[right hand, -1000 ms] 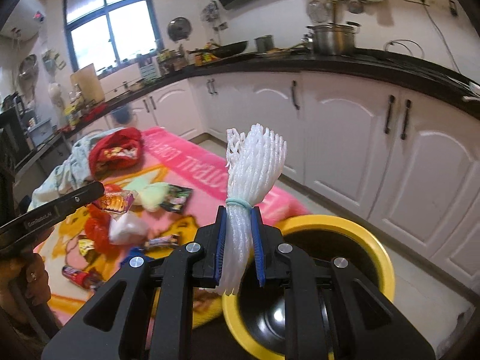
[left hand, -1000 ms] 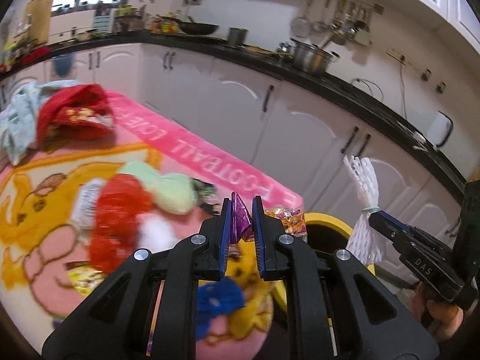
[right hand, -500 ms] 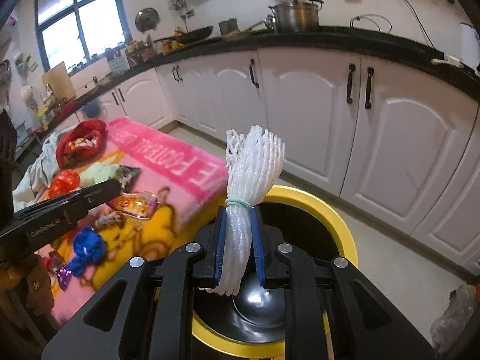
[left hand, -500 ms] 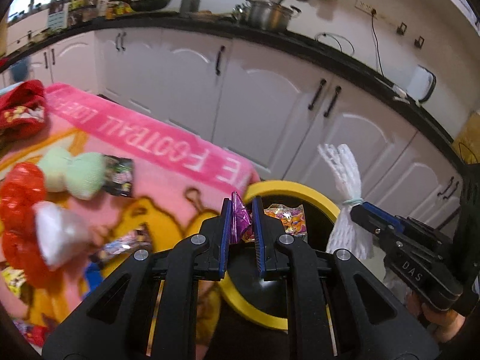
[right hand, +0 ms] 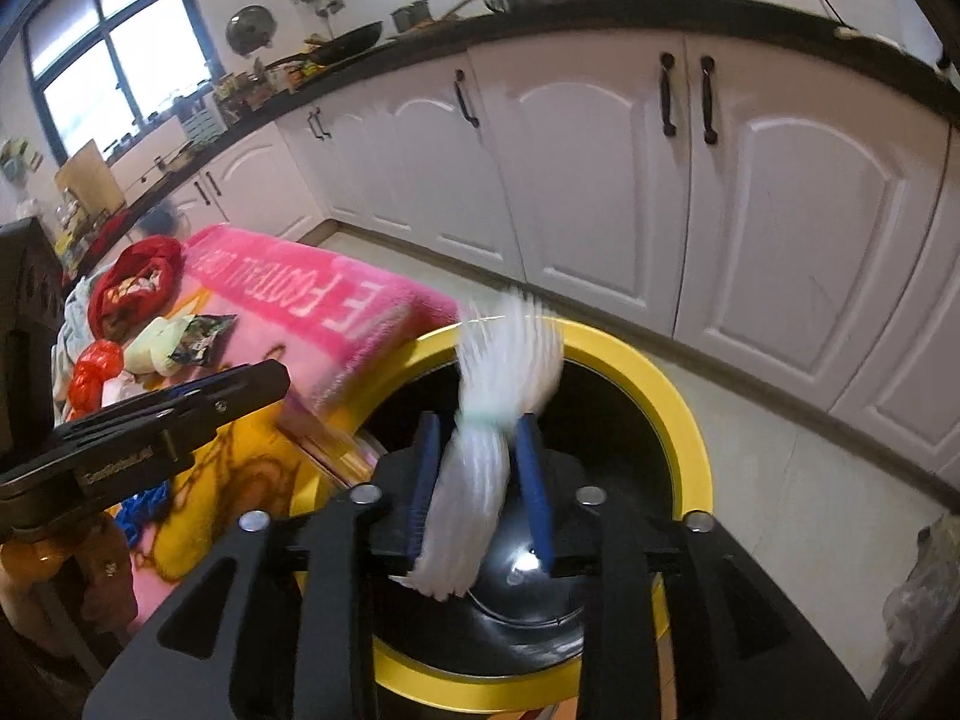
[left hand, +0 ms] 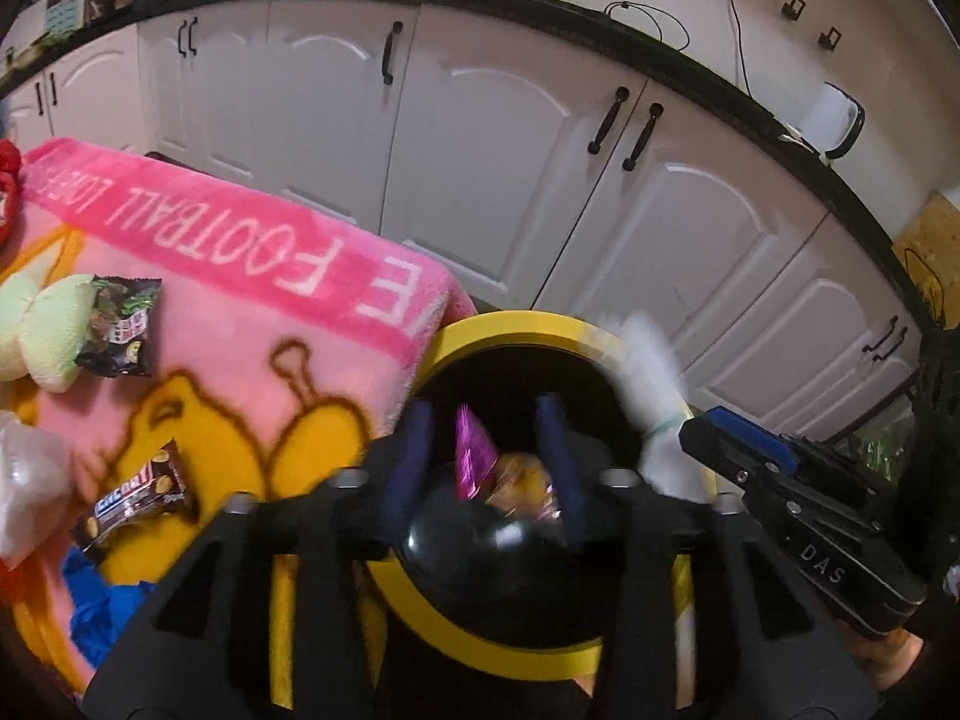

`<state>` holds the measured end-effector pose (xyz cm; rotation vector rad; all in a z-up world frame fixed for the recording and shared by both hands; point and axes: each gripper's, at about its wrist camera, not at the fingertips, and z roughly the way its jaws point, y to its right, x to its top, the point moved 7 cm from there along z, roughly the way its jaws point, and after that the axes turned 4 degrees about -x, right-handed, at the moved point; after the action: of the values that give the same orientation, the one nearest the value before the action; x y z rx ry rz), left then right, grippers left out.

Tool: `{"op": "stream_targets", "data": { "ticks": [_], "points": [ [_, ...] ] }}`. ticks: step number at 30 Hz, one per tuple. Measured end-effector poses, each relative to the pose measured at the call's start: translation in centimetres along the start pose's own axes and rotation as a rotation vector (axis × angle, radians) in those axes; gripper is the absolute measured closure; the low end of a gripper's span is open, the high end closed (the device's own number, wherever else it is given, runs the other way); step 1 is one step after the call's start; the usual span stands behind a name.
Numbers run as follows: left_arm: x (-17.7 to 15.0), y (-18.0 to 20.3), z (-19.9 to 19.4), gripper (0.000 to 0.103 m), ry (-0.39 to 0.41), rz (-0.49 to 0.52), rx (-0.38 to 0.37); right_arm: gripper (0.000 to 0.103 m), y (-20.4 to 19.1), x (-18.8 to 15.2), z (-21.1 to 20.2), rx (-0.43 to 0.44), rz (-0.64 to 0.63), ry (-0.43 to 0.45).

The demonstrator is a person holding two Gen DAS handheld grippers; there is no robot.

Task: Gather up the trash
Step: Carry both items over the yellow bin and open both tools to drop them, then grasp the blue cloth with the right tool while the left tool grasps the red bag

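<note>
Trash is dropping into the yellow-rimmed bin point(left hand: 480, 324): a purple wrapper point(left hand: 471, 450) and an orange wrapper point(left hand: 522, 480) hang loose between the jaws of the left gripper point(left hand: 486, 456), which have just been opening and stand apart with neither pad pressing on them. The right gripper point(right hand: 477, 468) is over the same bin point(right hand: 660, 384), its jaws also just opened partway; the white foam net point(right hand: 492, 420) sits blurred between them, free of the right pad, contact with the left unclear. To the left, the pink blanket point(left hand: 252, 300) carries more trash: a dark snack packet point(left hand: 120, 324), a brown bar wrapper point(left hand: 138, 498) and a clear bag point(left hand: 30, 480). White cabinets point(left hand: 510, 150) run along the far side.
</note>
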<state>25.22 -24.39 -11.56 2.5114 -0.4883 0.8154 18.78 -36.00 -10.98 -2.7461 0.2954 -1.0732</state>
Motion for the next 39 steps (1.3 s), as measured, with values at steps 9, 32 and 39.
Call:
{"op": "stream_targets", "data": {
  "ticks": [9,32,39],
  "points": [
    [-0.1,-2.1,-3.3,0.023,0.068,-0.05,0.045,0.048,0.3,0.8,-1.4,-0.029,0.025,0.066],
    [-1.8,-10.0,-19.0,0.011,0.355,-0.14,0.277,0.03,-12.3,2.1,-8.7,0.157,-0.178,0.226],
    [-2.7,-12.3,-21.5,0.011,0.385,-0.166,0.33,0.03,-16.5,1.3,-8.9,0.21,-0.257,0.209]
  ]
}}
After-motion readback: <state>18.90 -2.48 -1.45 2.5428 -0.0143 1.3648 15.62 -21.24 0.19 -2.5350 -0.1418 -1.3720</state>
